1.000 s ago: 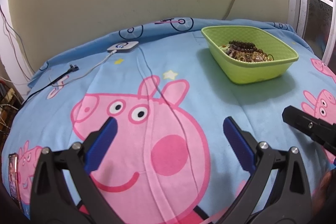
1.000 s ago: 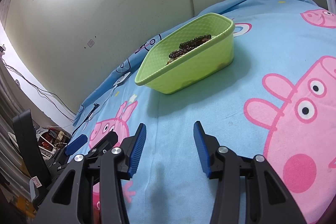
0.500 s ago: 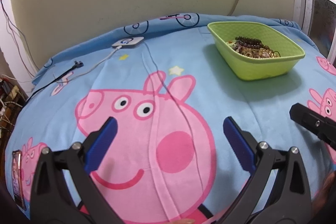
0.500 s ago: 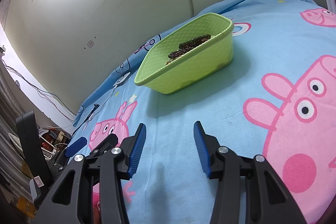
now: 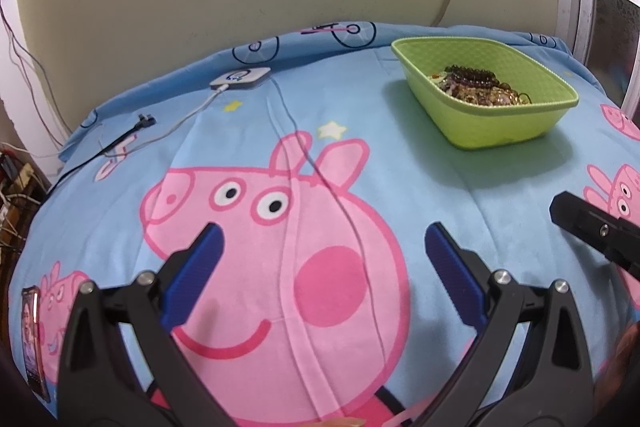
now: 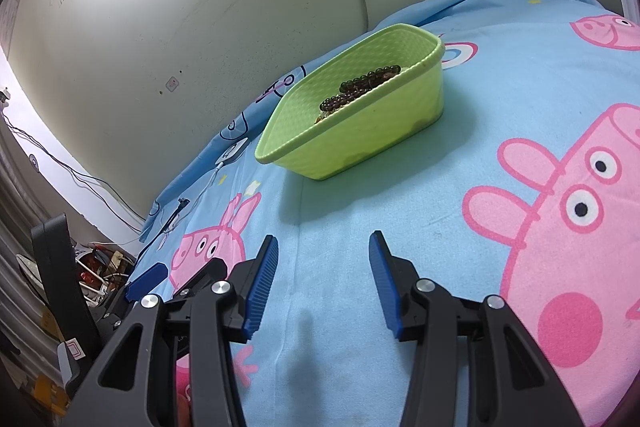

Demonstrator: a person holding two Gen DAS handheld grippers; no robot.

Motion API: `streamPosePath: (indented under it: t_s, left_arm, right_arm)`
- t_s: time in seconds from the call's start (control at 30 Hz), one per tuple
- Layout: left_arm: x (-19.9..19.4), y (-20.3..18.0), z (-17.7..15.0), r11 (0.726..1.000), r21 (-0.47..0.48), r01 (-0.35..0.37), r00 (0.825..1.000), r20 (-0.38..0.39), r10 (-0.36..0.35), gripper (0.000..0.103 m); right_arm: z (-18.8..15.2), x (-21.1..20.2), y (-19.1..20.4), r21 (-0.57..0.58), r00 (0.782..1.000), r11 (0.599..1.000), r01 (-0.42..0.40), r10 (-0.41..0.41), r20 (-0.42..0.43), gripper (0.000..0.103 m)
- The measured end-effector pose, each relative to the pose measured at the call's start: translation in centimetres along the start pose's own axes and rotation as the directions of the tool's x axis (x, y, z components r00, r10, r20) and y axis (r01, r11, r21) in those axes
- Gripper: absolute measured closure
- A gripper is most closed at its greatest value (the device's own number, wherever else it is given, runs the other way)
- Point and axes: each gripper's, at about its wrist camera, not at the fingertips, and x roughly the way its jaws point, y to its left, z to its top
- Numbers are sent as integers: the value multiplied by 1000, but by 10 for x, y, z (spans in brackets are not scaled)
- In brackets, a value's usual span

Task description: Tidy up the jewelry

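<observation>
Jewelry, a tangled heap of dark beaded strands and gilt pieces [image 5: 476, 87], lies inside a lime-green rectangular plastic basin [image 5: 500, 131] at the upper right of the left wrist view, on a blue cartoon-pig bedsheet [image 5: 248, 131]. The left gripper [image 5: 322, 247] and the right gripper [image 6: 322, 255] both hover over the sheet, jaws parted and empty.

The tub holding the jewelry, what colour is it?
Lime green; the tub shows best in the left wrist view.
</observation>
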Motion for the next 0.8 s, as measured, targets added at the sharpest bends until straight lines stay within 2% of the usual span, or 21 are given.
streamPosePath:
  t_s: [0.2,0.4,0.57,0.7,0.8]
  left_arm:
    - [-3,1,1,1000,-12,-7,1000,10,7,6]
    - [-11,3,3,999,-19,-32,998,51,33,6]
    - [-15,4,4,1000,-28,-8,998,61,9,6]
    - [-21,7,4,999,-43,-11,996,87,14,6]
    - [-20,7,4,999,-47,-10,997,76,13,6]
  right_arm:
    - [0,0,0,1,1000,1000,1,-1,0,74]
    - [0,1,1,2,1000,1000,3,-3,-1,74]
    - [-1,2,2,3,1000,1000,7,-7,-2,74]
    - [0,3,2,2,1000,1000,6,-6,-4,74]
    - [-1,3,2,2,1000,1000,5,-5,-4,74]
